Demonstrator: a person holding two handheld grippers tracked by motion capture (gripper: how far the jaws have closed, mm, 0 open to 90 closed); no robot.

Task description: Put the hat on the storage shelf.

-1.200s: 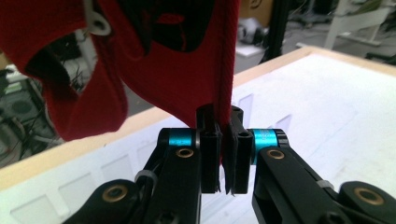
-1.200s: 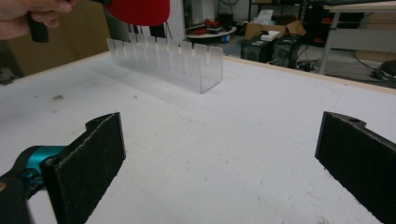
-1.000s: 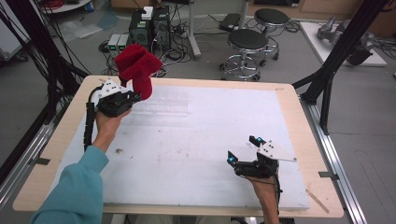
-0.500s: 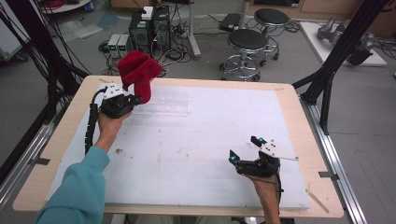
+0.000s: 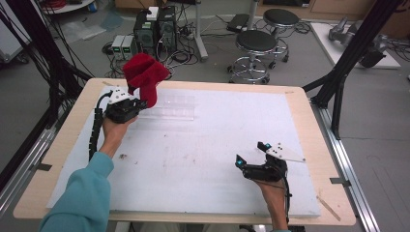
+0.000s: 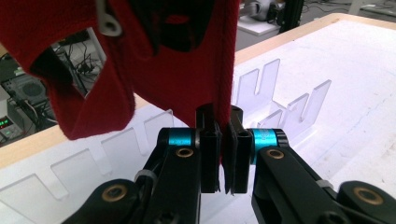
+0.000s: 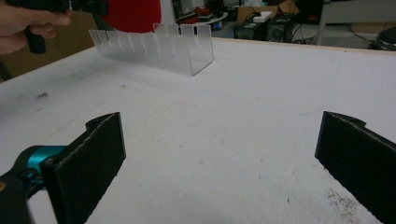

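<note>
Jaws of the left gripper (image 6: 223, 140) are pressing together on a hem of the red cloth (image 6: 173, 60), with only the thin fabric edge between the two black pads. In the left gripper view the cloth is hanging above the jaws in folds, a small metal ring showing at its top edge, and the clear rack (image 6: 280, 105) is standing just behind it on the white mat (image 6: 355, 70).

In the high view the left gripper (image 5: 138, 102) is sitting at the far left of the table (image 5: 300, 104), held by a hand (image 5: 112, 130) coming out of a teal sleeve (image 5: 82, 193). The cloth (image 5: 144, 75) is rising above it in a bunch, off the mat (image 5: 203, 159), and its lower end is hanging beside the left end of the rack (image 5: 169, 107).

Jaws of the right gripper (image 7: 219, 163) are standing wide apart, holding nothing, with bare mat (image 7: 224, 130) showing between the two pads. In the high view this gripper (image 5: 239, 162) is hovering low over the near right part of the mat, well apart from the cloth and rack, pointing left. The right gripper view is looking across the mat at the rack (image 7: 154, 46), its notched walls upright, with the cloth (image 7: 133, 14) behind it and the other hand (image 7: 28, 23) at top left.
</note>
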